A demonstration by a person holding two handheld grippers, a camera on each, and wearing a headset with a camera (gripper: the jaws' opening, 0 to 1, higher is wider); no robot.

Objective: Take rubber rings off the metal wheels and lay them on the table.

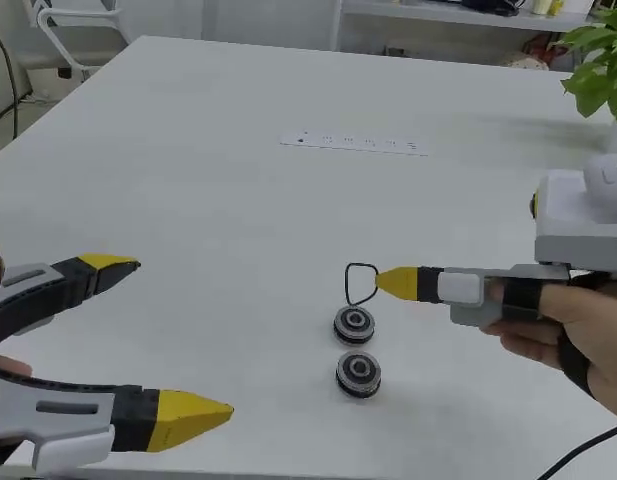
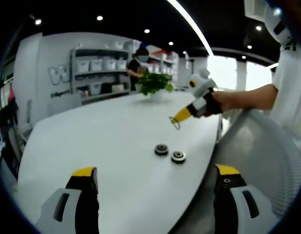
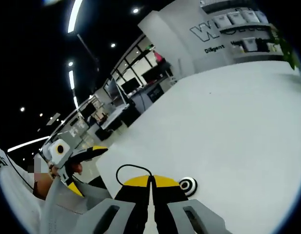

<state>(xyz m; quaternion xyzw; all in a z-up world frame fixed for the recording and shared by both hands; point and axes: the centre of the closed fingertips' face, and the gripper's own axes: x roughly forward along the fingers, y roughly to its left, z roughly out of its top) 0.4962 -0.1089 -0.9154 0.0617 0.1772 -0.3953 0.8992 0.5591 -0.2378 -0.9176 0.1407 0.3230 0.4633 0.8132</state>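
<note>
Right at the nose of the right gripper hangs a thin black rubber ring. The two yellow jaws are squeezed flat together on one bit of it, with no gap between them in the right gripper view, so the loop sticks out off the tip instead of dropping. Just under and beside that tip sits the closer metal wheel, and the farther metal wheel is right next to it, lying flat, near each other but not touching. The ring looks free of both, hovering close by the closer one; honestly can't tell if its low edge is brushing the table or not. Pinching one thin spot seems like the only sane way to carry something that floppy. My guess is the next bit is just lowering it onto bare tabletop away from the wheels and letting go. Both wheels show a dark outer band that could be more rubber, but it's too small to call. The left gripper sits well off from the wheels with its jaws spread wide and nothing between them, aimed their way, probably parked ready to pin a wheel down. Far out past the right gripper's tip there's a power strip, and behind the hand holding it, a plant.
</note>
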